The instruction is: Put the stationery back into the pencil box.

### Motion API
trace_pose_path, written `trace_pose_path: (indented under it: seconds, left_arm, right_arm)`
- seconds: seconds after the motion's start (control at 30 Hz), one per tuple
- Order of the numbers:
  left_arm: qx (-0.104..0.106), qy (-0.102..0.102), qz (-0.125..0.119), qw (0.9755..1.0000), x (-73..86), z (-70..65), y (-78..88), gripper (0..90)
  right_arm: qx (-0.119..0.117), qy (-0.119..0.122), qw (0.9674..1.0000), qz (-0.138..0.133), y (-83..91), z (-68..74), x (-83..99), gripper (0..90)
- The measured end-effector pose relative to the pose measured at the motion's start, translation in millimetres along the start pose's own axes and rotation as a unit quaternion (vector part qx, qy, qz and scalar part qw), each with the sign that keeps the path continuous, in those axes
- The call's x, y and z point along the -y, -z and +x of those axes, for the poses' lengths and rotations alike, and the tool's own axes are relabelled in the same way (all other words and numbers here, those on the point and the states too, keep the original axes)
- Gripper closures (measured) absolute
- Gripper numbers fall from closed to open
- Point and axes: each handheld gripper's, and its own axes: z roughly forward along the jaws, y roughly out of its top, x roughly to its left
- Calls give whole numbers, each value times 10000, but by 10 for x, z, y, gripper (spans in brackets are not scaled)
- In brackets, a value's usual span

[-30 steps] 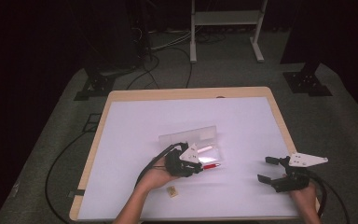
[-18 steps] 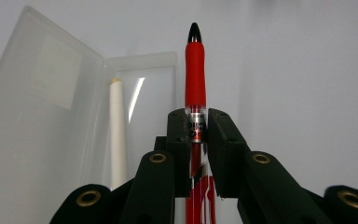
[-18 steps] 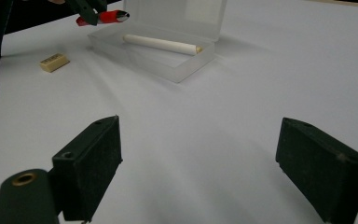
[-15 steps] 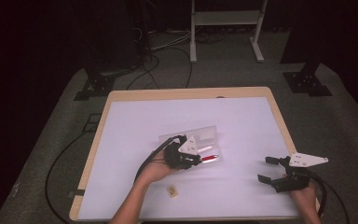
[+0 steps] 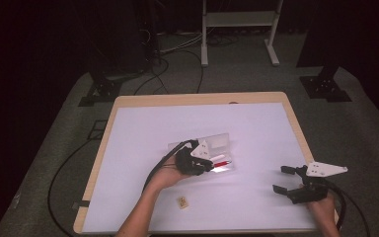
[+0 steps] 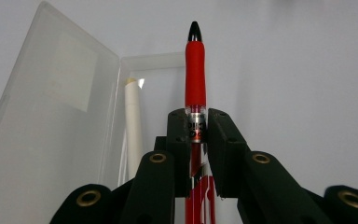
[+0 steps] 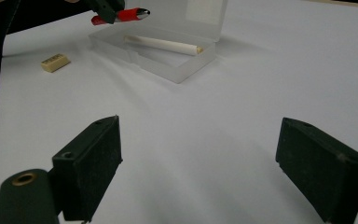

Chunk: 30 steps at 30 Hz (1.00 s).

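Left gripper [image 6: 196,135] clamps a red pen [image 6: 195,65] above the clear case [image 5: 222,148]; right gripper [image 7: 198,172] gapes empty, well apart from that case. Farther in, the open case holds a white stick [image 6: 133,126].

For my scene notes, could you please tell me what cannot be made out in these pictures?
- Red pen: rear end hidden by the left gripper, left gripper view.
- Small tan block: too small to identify, high view.
- Clear case: lid cut off by the top edge, right gripper view.
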Motion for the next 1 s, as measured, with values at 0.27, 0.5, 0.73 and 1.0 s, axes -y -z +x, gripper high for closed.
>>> trace_pose_path:
  seconds: [0.27, 0.5, 0.73, 1.0]
  left_arm:
    - [-22, 41, -29, 10000, 18, 37, -39, 795]
    - [-42, 78, -21, 10000, 40, 79, -93, 795]
    - [-53, 93, -37, 9999, 48, 100, -155, 796]
    - [-25, 107, -15, 9999, 51, 113, -206, 795]
  right_arm:
    - [-3, -4, 10000, -6, 2, -1, 0, 134]
    - [-7, 3, 10000, -7, 3, -1, 0, 134]
    - [-13, 3, 10000, -7, 3, -2, 0, 134]
    - [-16, 1, 10000, -13, 5, -2, 0, 134]
